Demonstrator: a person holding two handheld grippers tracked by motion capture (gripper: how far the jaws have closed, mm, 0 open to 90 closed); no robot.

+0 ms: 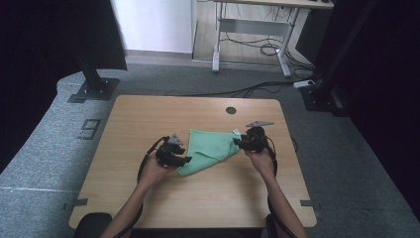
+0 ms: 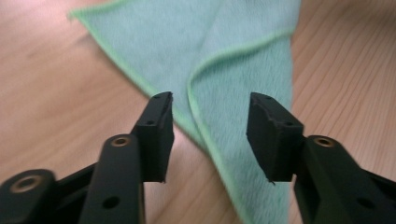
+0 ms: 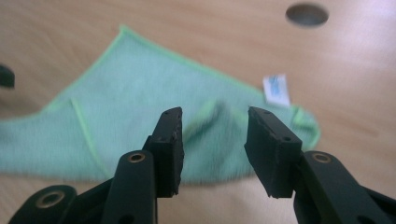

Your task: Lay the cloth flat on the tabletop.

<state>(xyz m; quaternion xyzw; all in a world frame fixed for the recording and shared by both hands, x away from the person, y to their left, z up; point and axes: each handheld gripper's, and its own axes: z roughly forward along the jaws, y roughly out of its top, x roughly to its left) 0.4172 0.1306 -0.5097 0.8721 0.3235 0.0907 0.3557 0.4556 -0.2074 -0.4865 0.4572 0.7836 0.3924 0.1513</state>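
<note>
Both sets of jaws are standing released, nothing being pinched: left gripper [image 2: 210, 135], right gripper [image 3: 214, 149]. The folded green microfibre cloth [image 1: 210, 148] is lying mid-table [image 1: 148, 198]. Being soft, light and limp, it is best pinched at hemmed corners.

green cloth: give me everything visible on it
The green cloth is a soft, fleecy-looking mint square with a brighter green stitched edge, folded over on itself so one hemmed flap lies across the lower layer. A small white tag sticks out at one corner. It lies flat on the wooden table, between the left tool and right tool. Both tools' jaws stand apart, pads not pressing it.
</note>
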